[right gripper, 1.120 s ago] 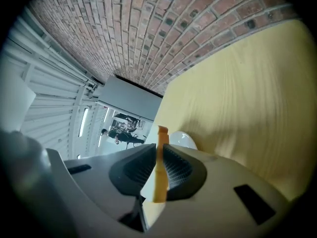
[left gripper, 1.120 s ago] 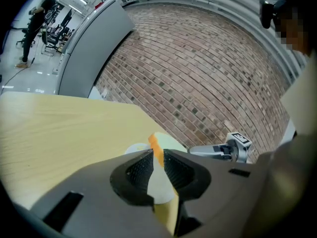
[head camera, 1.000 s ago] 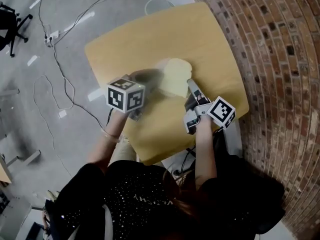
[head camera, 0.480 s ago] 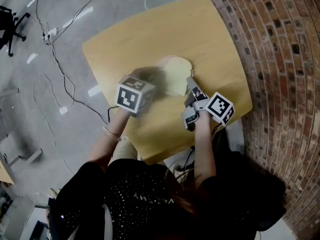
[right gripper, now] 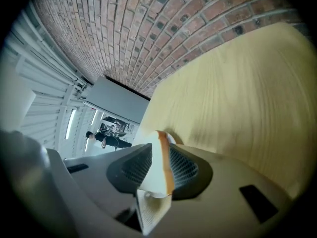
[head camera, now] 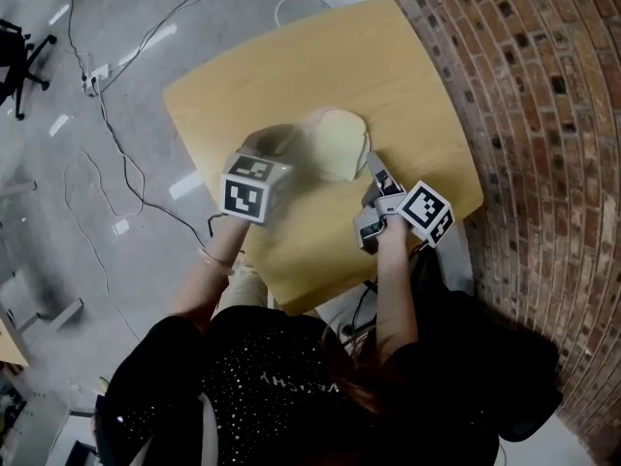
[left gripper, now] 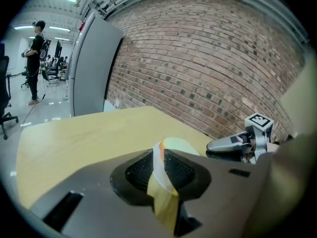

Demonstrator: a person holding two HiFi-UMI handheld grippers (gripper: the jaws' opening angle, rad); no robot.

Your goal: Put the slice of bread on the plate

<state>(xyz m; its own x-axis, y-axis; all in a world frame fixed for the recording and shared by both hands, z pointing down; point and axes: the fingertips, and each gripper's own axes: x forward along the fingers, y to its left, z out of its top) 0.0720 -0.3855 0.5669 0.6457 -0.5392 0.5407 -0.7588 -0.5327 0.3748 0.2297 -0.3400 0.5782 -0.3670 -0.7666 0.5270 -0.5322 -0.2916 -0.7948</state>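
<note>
table (head camera: 412,71): left claw (left gripper: 159,168), right claw (right gripper: 157,166) hold bread (head camera: 336,145) flat.

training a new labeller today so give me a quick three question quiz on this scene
1. True or false: the left tongs are wide open and empty.
2. What stands beside the table? A: a brick wall. B: a window. C: a bookshelf.
3. Fill in: the right tongs are shut on a thin ___ with an orange-brown edge.

Key
1. False: they are shut on the slice of bread.
2. A.
3. Slice of bread.
</note>
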